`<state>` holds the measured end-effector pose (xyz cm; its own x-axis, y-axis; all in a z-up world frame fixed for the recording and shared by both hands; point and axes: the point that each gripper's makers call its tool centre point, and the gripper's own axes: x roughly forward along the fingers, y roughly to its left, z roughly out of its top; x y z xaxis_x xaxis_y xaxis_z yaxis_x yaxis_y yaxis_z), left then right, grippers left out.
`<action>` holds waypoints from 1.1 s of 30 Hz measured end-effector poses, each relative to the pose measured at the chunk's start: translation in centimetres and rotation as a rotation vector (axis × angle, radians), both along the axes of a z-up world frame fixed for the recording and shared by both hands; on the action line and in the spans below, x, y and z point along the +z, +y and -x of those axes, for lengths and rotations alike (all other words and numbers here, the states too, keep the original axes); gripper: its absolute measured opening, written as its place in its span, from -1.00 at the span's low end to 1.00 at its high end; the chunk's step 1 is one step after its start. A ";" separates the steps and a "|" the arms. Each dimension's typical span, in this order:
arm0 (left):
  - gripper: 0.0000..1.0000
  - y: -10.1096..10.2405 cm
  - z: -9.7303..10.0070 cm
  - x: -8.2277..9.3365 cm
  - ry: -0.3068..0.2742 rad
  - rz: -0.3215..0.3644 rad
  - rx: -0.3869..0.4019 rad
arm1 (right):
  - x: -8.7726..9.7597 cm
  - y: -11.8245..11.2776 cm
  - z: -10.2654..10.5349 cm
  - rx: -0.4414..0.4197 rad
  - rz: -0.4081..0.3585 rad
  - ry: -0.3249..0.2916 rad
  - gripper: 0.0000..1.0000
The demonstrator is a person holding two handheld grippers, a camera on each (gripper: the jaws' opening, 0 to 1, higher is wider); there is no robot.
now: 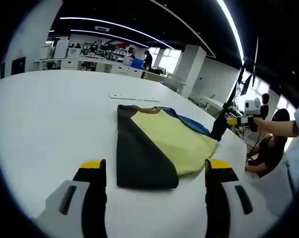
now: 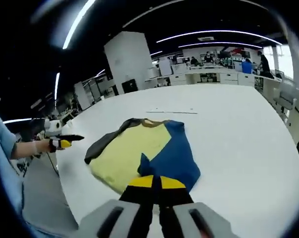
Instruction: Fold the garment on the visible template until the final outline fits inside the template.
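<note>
A garment (image 1: 159, 139) with black, pale yellow and blue panels lies flat on the white table (image 1: 55, 114), collar pointing away from me. My left gripper (image 1: 155, 164) is open just short of the black hem, with nothing between its yellow-tipped jaws. In the right gripper view, my right gripper (image 2: 157, 182) is shut on the blue edge of the garment (image 2: 164, 148), which rises to a small peak at the jaws. In the left gripper view, that right gripper (image 1: 220, 130) meets the blue side from the right. The left gripper (image 2: 73, 138) sits left of the cloth, held by a hand.
A thin pale strip (image 1: 134, 95) lies on the table beyond the collar. The table's edge (image 1: 248, 163) runs close on the right, with a seated person (image 1: 268, 148) past it. Desks and people (image 1: 147, 59) stand far behind, and a white pillar (image 2: 127, 62).
</note>
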<state>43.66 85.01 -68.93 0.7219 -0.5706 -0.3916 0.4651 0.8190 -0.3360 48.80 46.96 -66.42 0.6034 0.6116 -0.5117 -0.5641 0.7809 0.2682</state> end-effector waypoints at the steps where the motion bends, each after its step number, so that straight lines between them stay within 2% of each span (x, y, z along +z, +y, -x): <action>1: 0.58 -0.1 0.0 0.0 0.001 0.001 0.000 | 0.0 -0.5 -0.4 -0.027 -0.013 0.008 -1.00; 3: 0.57 -0.2 0.0 0.0 0.001 0.001 -0.001 | 0.1 -1.1 -0.9 -0.064 -0.043 0.022 -1.00; 5: 0.56 -0.2 0.0 -0.1 0.005 -0.001 -0.003 | -0.3 -2.3 -1.5 -0.109 -0.031 0.043 -1.00; 7: 0.56 -0.2 0.0 -0.2 0.007 -0.001 -0.002 | -0.6 -2.9 -1.7 -0.113 -0.019 0.047 -1.00; 12: 0.56 0.0 0.0 -0.3 0.012 -0.006 0.000 | -2.9 -6.6 -2.6 -0.153 0.132 0.103 -1.00; 13: 0.56 0.0 0.0 -0.3 0.014 -0.006 0.002 | -2.9 -7.0 -2.8 -0.160 0.135 0.102 -1.00; 17: 0.55 0.1 -0.1 -0.4 0.018 -0.012 0.003 | -4.1 -10.0 -3.6 -0.249 0.165 0.185 -1.00; 21: 0.55 0.1 -0.2 -0.2 0.019 -0.005 0.015 | -5.2 -12.8 -4.4 -0.325 0.209 0.235 -1.00; 27: 0.54 0.2 -0.3 -0.1 0.020 -0.002 0.028 | -5.9 -15.8 -5.9 -0.388 0.245 0.271 -1.00; 33: 0.54 0.2 -0.3 -0.1 0.024 0.001 0.037 | -6.3 -18.1 -8.1 -0.436 0.287 0.280 -1.00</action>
